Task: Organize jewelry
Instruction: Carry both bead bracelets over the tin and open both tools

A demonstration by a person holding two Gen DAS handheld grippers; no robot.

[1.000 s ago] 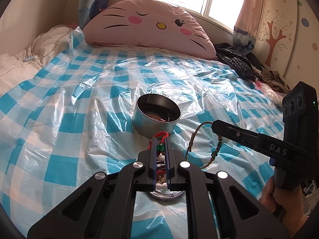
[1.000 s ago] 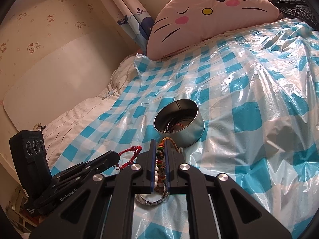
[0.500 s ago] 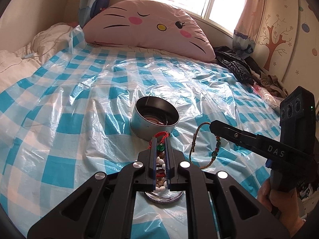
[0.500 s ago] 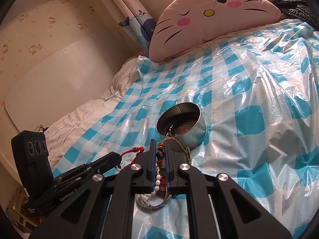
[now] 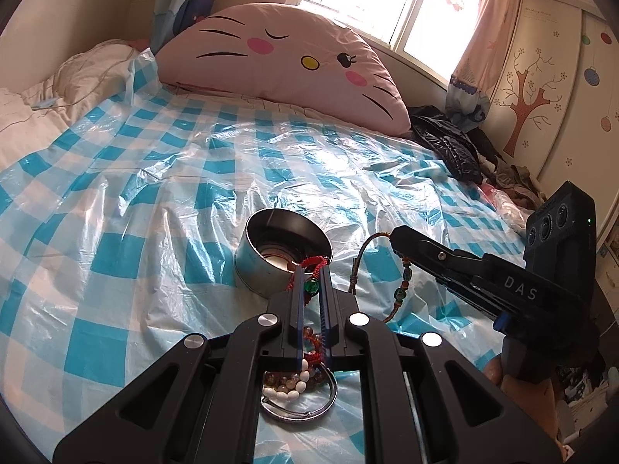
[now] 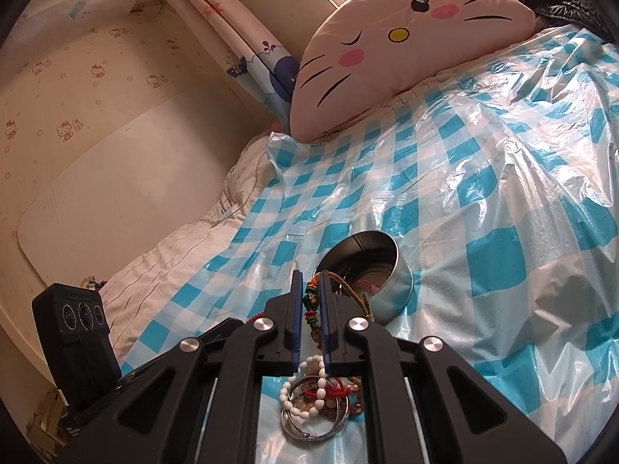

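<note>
A round metal tin [image 5: 281, 255] stands open on the blue checked plastic sheet; it also shows in the right wrist view [image 6: 367, 270]. My left gripper [image 5: 311, 274] is shut on a red cord bracelet with a green bead [image 5: 311, 263], held just above the tin's near rim. My right gripper [image 6: 311, 282] is shut on a multicoloured beaded cord bracelet [image 6: 311, 305], lifted beside the tin; from the left wrist view it hangs as a loop [image 5: 402, 282]. A pile of bracelets [image 6: 315, 410] with white beads and a silver bangle lies below both grippers.
A large pink cat-face pillow [image 5: 286, 62] lies at the head of the bed. Dark clothes [image 5: 452, 147] are heaped at the right edge. A cream duvet [image 6: 170, 255] lies along the left side by the wall.
Both grippers have risen and moved forward toward the tin, each carrying its bracelet. The pile stays on the sheet.
</note>
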